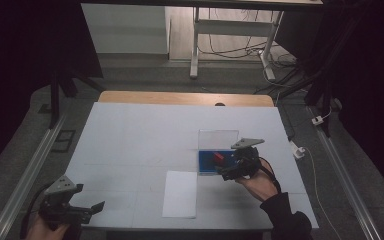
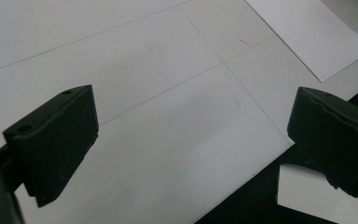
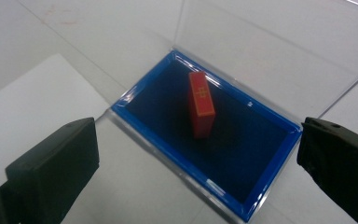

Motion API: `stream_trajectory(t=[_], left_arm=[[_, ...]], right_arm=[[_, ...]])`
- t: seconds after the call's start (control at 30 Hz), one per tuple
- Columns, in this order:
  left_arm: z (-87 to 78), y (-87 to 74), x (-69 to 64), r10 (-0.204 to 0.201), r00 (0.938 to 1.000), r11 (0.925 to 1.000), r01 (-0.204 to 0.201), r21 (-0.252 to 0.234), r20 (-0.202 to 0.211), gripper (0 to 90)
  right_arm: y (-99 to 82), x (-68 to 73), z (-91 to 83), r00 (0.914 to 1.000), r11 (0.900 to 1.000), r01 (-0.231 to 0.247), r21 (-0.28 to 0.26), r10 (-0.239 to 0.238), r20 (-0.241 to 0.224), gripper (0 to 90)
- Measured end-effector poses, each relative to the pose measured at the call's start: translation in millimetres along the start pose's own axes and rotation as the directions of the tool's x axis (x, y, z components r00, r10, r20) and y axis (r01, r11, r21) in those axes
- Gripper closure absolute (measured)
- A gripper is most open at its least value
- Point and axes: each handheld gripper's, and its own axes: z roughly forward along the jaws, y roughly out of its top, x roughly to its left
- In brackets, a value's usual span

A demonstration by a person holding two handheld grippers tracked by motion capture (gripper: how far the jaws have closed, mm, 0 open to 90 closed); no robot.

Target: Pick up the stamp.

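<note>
Down at the near left corner of the table [image 1: 130,130], the left gripper [image 1: 87,211] sat in the person's left hand [image 1: 37,227], its jaws spread wide with nothing between them. Seen from the left gripper view, those jaws framed bare white tabletop crossed by faint lines, with the table's edge cutting across below and a corner of the paper [image 2: 314,32] lying farther off.

Over on the right side, the right hand [image 1: 260,184], in a dark sleeve [image 1: 290,220], held the right gripper [image 1: 225,172] at the near edge of a shallow blue tray [image 1: 206,167]. Its jaws were also released and wide apart, gripping nothing. A clear lid [image 1: 218,140] stood upright along the tray's far side.

Inside the tray stood a small red block [image 3: 201,103] with a yellow marking on its top face, resting on the dark blue floor near the middle, apart from the rim [image 3: 177,140]. The right gripper view looked down on it from above, the block lying between and beyond the two open jaws, touched by neither.

The white paper sheet [image 1: 181,194] lay flat just left of the tray, toward the table's near edge.
</note>
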Motion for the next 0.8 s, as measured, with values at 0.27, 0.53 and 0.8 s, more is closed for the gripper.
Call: stream_trajectory(t=[0.27, 0.53, 0.8], left_arm=[[0.2, 0.1, -0.2, 0.001, 1.0000, 1.0000, -0.001, 0.001, -0.001, 2.1], [0.3, 0.1, -0.4, 0.001, 1.0000, 1.0000, -0.001, 0.002, -0.003, 2.1], [0.4, 0.1, -0.7, 0.001, 1.0000, 1.0000, -0.001, 0.005, -0.005, 2.1]], right_arm=[[6.9, -3.5, 22.0, 0.9996, 0.9986, 0.023, 0.047, -0.024, 0.017, 0.0], [10.9, -7.9, 37.8, 0.9986, 0.9964, 0.044, 0.073, -0.046, 0.026, 5.0], [14.0, -10.8, 40.7, 0.9960, 0.9919, 0.089, 0.091, -0.088, -0.017, 38.3]])
